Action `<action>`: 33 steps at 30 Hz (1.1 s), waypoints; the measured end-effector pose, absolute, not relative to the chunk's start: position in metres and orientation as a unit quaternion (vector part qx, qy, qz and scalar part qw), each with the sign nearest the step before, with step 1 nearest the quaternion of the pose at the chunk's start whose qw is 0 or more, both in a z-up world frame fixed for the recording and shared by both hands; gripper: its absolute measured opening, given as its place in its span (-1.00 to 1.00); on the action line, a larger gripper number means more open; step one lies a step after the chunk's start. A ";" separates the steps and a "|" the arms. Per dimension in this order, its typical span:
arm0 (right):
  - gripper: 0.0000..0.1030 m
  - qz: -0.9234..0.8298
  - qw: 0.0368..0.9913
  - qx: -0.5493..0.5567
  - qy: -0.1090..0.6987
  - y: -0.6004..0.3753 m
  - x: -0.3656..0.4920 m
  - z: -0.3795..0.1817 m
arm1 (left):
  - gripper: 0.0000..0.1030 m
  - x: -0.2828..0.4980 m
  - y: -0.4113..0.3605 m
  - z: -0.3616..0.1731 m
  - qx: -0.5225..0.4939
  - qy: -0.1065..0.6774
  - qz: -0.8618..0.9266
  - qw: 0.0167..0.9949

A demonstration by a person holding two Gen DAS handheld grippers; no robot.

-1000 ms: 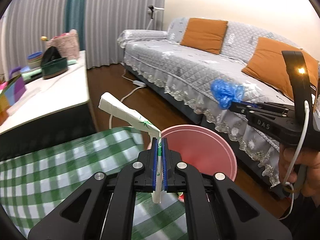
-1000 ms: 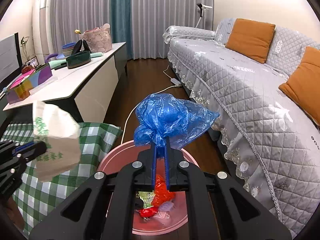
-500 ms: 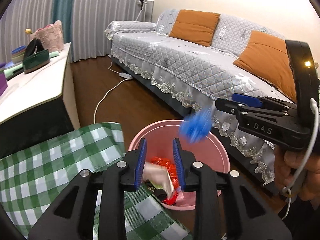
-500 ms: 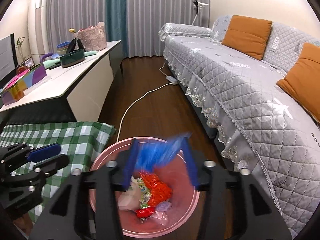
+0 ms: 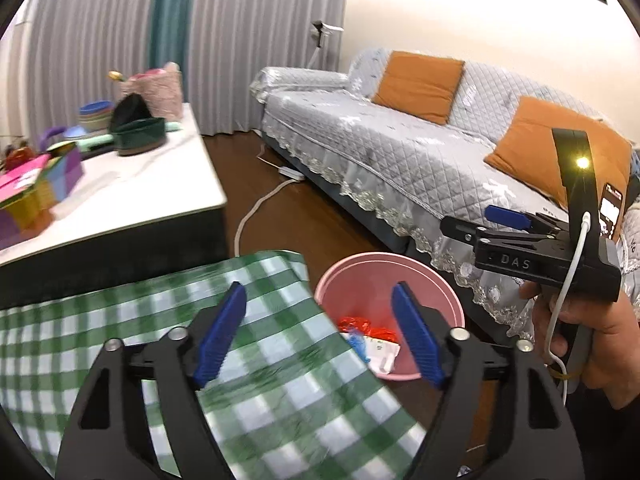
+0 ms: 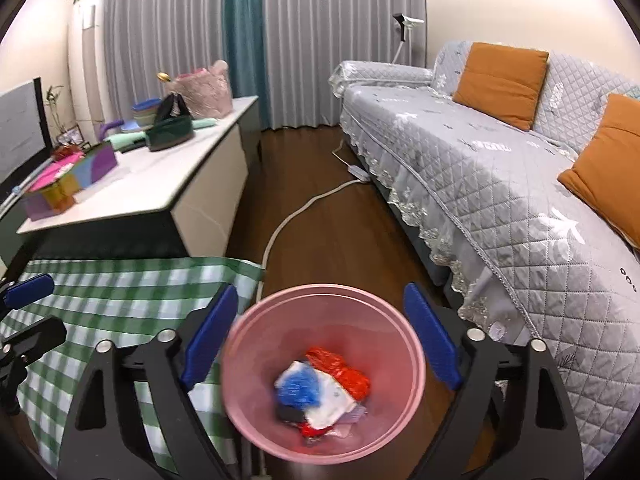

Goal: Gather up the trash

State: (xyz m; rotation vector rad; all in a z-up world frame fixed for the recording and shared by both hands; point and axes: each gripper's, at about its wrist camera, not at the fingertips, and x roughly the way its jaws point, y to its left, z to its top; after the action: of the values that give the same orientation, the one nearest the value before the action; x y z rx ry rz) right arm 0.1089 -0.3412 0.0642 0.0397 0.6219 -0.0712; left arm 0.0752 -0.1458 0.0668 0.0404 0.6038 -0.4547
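Note:
A pink bin (image 6: pixel 320 368) stands on the floor beside the table with the green checked cloth (image 6: pixel 120 304). In it lie a blue plastic bag (image 6: pixel 298 388), a white paper wrapper (image 6: pixel 332 400) and red plastic trash (image 6: pixel 344 372). My right gripper (image 6: pixel 320 340) is open and empty, right above the bin. My left gripper (image 5: pixel 320 332) is open and empty, over the cloth's edge (image 5: pixel 280 380) next to the bin (image 5: pixel 384 280). The right gripper also shows in the left wrist view (image 5: pixel 504 224), above the bin.
A grey sofa (image 6: pixel 500 184) with orange cushions runs along the right. A white cabinet (image 6: pixel 160 184) with boxes, bowls and a basket stands to the left. A white cable (image 6: pixel 296 216) lies on the dark wood floor between them.
Both grippers opened. The white paper wrapper dropped from the left gripper and the blue bag from the right one; both now lie in the pink bin.

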 end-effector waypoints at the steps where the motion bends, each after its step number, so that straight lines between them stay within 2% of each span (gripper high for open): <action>1: 0.76 -0.033 0.953 0.015 0.301 -0.334 0.102 0.069 | 0.50 0.068 -0.137 0.071 0.015 0.292 -0.216 0.932; 5: 0.89 -0.030 0.958 0.025 0.286 -0.312 0.076 0.078 | 0.70 0.040 -0.104 0.078 -0.002 0.290 -0.185 0.939; 12: 0.90 -0.025 0.961 0.016 0.274 -0.263 0.021 0.079 | 0.77 -0.014 -0.052 0.074 -0.025 0.283 -0.106 0.953; 23: 0.90 -0.040 0.955 0.005 0.294 -0.220 -0.058 0.056 | 0.77 -0.095 -0.024 0.056 -0.038 0.293 -0.029 0.955; 33: 0.90 -0.028 0.956 -0.015 0.291 -0.201 -0.067 0.048 | 0.77 -0.099 -0.009 0.045 -0.031 0.296 0.010 0.955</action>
State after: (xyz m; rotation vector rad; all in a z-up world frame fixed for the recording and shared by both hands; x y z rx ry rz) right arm -0.0665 -0.2008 0.0482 -0.0295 0.5917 -0.0575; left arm -0.0990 -0.0086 0.0449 -0.0633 0.6020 0.0198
